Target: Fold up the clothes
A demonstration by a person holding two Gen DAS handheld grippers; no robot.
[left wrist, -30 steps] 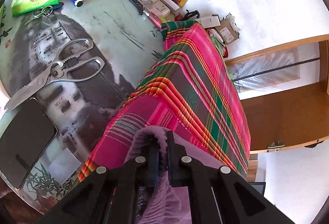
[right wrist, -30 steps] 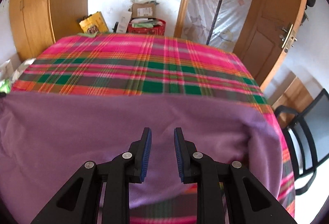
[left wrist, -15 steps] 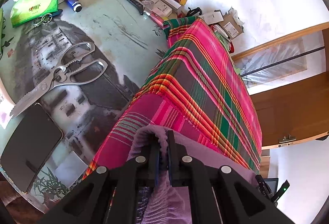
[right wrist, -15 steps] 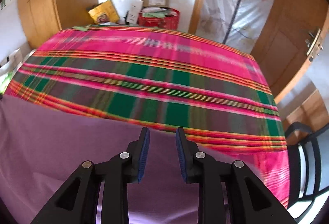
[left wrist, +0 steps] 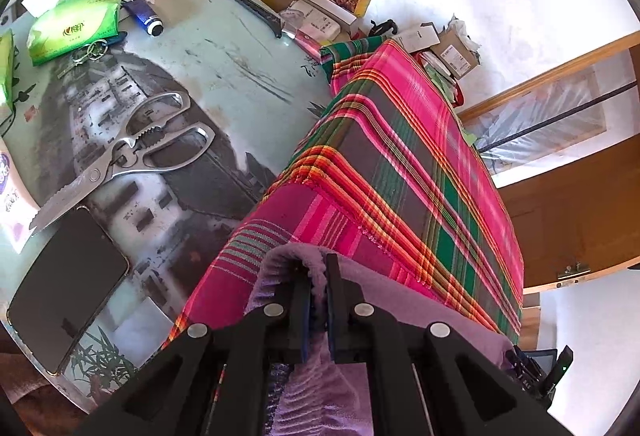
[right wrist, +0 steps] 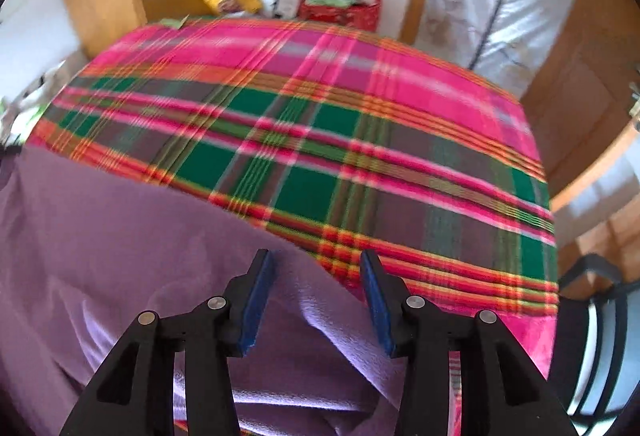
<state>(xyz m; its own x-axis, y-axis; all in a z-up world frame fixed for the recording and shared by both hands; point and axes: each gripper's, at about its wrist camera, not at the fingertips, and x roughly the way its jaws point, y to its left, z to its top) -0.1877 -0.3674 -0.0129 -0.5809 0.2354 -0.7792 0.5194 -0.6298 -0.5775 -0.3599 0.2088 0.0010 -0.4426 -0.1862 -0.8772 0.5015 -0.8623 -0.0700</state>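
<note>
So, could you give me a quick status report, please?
Left gripper shut on purple garment. Right gripper open above it. Plaid cloth bare ahead.

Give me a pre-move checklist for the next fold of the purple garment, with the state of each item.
1. Left gripper clamped on the purple garment edge: ok.
2. Right gripper gripping cloth: not ok, jaws stand open over a raised fold.
3. Garment flat on the plaid cloth: not ok, creased near the right gripper.
4. Plaid area ahead free of objects: ok.
5. Scissors and phone off the plaid cloth: ok, they lie on the bare tabletop beside it.
6. Garment's near hem: cannot tell, out of view.
</note>
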